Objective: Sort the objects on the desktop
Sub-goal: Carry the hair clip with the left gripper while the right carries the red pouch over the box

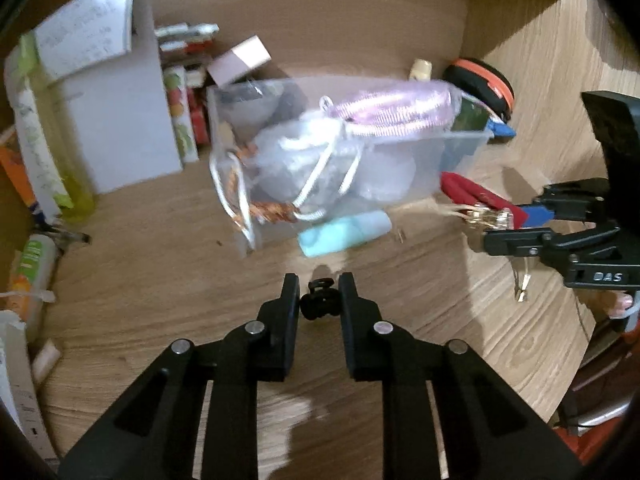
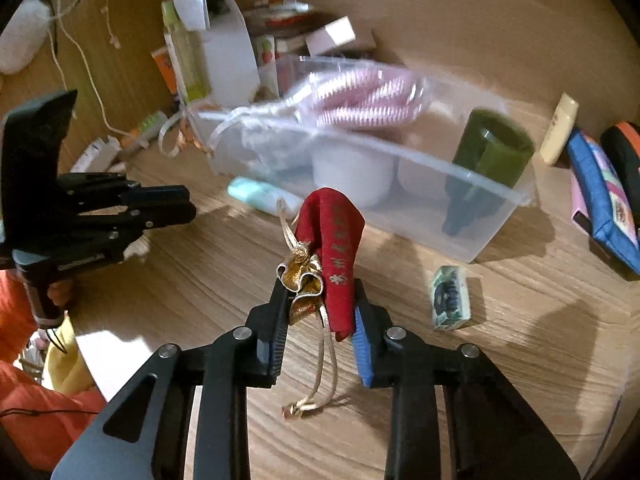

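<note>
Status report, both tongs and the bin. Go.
Right tongs shut on red pouch, held above desk. Left tongs around small black clip, grip unclear. Clear bin ahead, already crowded; teal bottle lies against its front.

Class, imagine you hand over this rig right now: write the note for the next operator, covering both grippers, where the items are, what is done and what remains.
Left gripper: a small black hair clip sits between its fingers; contact unclear.
Right gripper: shut on the red pouch, held above the desk.
Clear bin already holds the pink comb bag and green bottle.
Left: pouch, clip, teal tube and small green packet outside the bin.
</note>
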{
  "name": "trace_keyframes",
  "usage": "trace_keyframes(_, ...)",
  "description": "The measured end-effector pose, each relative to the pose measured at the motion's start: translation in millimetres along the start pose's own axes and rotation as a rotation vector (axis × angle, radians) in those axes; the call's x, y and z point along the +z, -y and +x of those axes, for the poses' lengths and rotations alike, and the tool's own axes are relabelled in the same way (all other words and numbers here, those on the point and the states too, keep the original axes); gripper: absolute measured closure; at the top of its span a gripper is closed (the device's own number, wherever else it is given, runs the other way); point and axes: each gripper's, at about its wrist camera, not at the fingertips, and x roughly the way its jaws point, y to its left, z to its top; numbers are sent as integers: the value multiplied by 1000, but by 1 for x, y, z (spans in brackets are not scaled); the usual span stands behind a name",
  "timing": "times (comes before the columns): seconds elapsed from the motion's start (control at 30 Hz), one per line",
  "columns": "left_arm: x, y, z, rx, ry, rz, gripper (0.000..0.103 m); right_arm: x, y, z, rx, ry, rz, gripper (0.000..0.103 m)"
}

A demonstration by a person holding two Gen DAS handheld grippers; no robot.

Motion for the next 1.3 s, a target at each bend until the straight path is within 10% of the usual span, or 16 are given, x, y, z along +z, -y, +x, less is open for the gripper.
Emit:
trace_keyframes(0.7, 54, -16, -51, 57, 218, -31, 84, 44, 4, -77, -69, 230, -7, 77)
trace_keyframes(1.3, 136, -27, 0, 18, 241, -93, 84, 119, 45, -45, -157, 300, 30, 77)
